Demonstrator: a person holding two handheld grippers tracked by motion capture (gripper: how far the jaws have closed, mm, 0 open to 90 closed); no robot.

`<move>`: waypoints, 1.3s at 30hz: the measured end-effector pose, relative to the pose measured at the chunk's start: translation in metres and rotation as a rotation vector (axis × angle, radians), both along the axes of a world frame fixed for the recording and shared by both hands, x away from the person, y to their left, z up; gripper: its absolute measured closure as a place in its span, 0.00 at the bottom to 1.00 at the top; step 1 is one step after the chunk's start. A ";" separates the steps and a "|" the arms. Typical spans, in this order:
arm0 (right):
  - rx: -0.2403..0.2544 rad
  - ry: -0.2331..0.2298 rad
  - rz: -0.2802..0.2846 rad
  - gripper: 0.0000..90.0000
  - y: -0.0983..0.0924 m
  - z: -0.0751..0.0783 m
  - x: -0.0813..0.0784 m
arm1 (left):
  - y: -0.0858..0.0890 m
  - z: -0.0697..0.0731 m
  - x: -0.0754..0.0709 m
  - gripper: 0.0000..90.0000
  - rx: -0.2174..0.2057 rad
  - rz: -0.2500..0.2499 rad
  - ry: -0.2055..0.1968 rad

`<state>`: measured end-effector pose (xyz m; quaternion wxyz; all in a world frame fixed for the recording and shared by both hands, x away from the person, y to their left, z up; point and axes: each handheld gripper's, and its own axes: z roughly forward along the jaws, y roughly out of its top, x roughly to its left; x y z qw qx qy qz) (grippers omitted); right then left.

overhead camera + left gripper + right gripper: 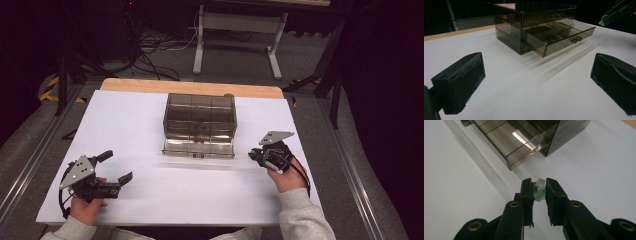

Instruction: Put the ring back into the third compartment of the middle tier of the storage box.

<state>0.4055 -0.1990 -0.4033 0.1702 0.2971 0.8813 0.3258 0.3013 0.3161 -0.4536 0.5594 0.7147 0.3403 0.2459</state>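
Fingers of the right gripper [539,192] pinch a small clear-and-green block [539,190], held above the white desk [461,182] just short of the open drawer [509,142]; the drawer's long front wall lies across the line of approach, its compartments beyond and to the left. Left gripper [536,82], fingers spread and empty, rests well apart on the near side. Farther off stands the smoked-plastic drawer cabinet [200,117]; nothing lies between block and drawer.
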 end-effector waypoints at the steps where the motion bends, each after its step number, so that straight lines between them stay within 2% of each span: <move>1: 0.000 0.000 0.000 0.85 0.000 0.000 0.000 | 0.000 0.000 0.000 0.00 0.000 0.000 0.000; 16: 0.017 -0.045 0.047 0.85 0.008 0.022 0.000 | 0.000 0.000 0.000 0.00 0.002 0.001 0.004; 39: -0.007 -0.054 0.104 0.85 0.034 0.032 0.012 | 0.000 0.000 0.000 0.00 -0.002 -0.002 0.000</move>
